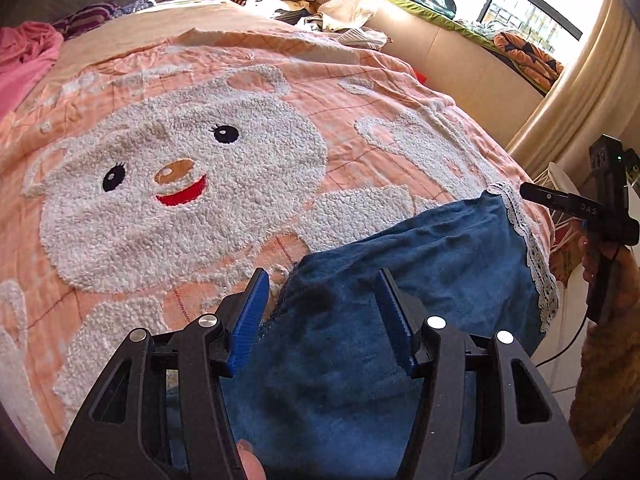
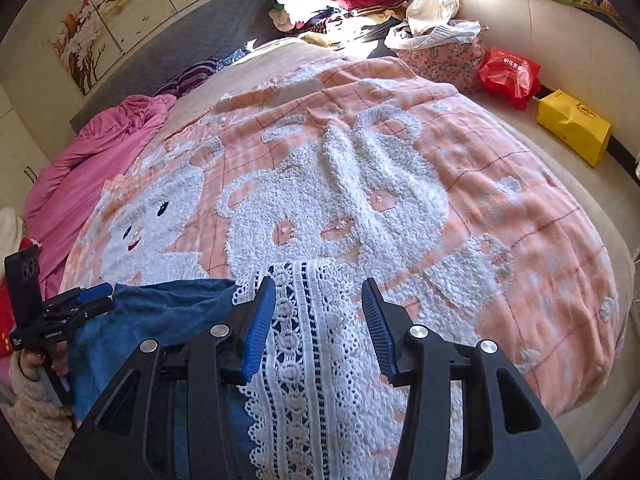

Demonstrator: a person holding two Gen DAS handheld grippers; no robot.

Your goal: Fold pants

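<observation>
Pants (image 1: 420,280) lie bunched on the bed (image 1: 160,80); with the left tool (image 1: 320,316) half-wide over denim and the right tool (image 2: 320,324) half-wide over the lace hem (image 2: 300,340), neither gripping, both should pinch matching edges evenly.

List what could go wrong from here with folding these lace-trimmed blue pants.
1. The left gripper and right gripper both stand open above the blue pants, gripping nothing, so any lift now would probably leave the cloth behind.
2. The white lace trim is openwork; the right gripper's ribbed fingers could snag it.
3. The pants lie near the bedspread's edge and might slide off if tugged.
</observation>
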